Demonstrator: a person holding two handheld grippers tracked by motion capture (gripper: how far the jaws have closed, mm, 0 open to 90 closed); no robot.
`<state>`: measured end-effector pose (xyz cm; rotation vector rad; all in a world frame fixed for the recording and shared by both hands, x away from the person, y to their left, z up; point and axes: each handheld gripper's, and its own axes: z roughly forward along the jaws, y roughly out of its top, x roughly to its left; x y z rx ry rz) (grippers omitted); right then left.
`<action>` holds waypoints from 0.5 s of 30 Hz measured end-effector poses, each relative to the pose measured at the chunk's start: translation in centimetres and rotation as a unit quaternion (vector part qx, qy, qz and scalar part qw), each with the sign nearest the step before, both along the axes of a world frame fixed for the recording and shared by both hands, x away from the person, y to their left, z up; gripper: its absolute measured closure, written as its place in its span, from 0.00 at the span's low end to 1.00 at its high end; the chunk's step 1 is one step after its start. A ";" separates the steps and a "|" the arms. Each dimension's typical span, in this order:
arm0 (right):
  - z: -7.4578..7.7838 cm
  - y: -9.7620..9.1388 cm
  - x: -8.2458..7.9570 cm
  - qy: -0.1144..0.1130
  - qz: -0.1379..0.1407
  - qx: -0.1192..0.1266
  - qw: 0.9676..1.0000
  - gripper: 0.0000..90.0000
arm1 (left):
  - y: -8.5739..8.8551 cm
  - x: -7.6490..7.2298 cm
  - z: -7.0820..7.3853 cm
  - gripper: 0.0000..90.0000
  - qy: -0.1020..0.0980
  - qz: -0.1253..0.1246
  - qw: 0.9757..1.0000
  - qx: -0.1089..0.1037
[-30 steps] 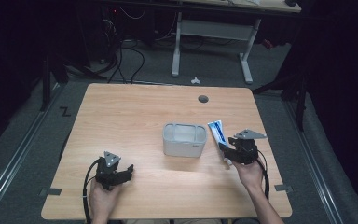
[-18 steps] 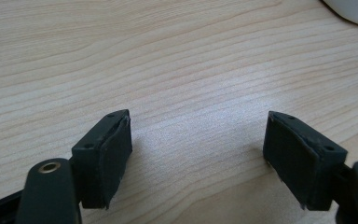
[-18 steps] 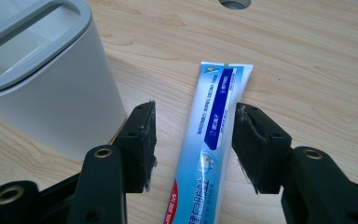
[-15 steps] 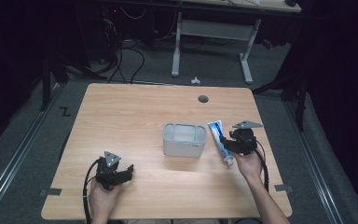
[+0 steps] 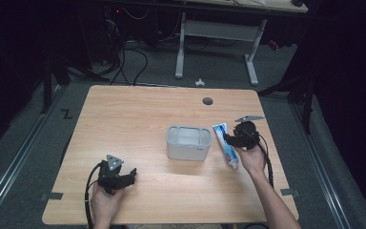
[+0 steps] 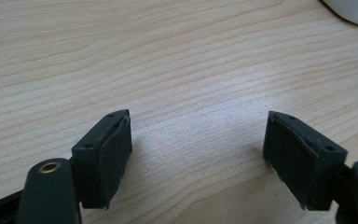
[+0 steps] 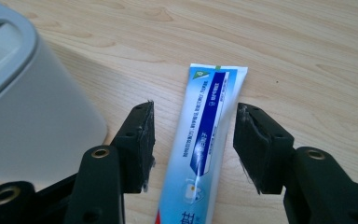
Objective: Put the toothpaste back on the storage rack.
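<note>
Right gripper view: right hand-held gripper (image 7: 193, 147) jaws had just been opening, wide astride toothpaste tube (image 7: 205, 135), pads clear. Tube lay flat right of grey container (image 5: 188, 142). Step: pre-grasp; next: lower, close. Left hand-held gripper (image 6: 198, 158) wide, empty.

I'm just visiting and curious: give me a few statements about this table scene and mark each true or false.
1. The toothpaste tube lies flat on the wooden table. True.
2. The right gripper is clamped tight on the tube. False: its jaws have just been opening and straddle the tube with gaps on both sides.
3. The grey container sits left of the tube in the high view. True.
4. The left gripper holds the container. False: its jaws are open over bare wood.
5. The tube stands inside the container. False: it lies beside it.
</note>
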<state>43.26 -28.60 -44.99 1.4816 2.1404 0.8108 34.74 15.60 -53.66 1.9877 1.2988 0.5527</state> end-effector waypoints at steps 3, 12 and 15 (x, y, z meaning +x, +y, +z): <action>0.0 0.2 0.6 0.006 0.000 -0.006 1.000 0.53 | 0.0 0.0 0.0 0.27 -0.001 0.001 1.000 0.000; -0.7 0.7 3.0 0.048 -0.020 -0.011 0.999 0.50 | -0.1 0.0 0.0 0.27 -0.001 0.000 1.000 0.001; -1.3 0.9 3.6 0.066 -0.026 -0.018 0.997 0.49 | -0.1 0.0 0.0 0.27 -0.001 0.000 1.000 0.002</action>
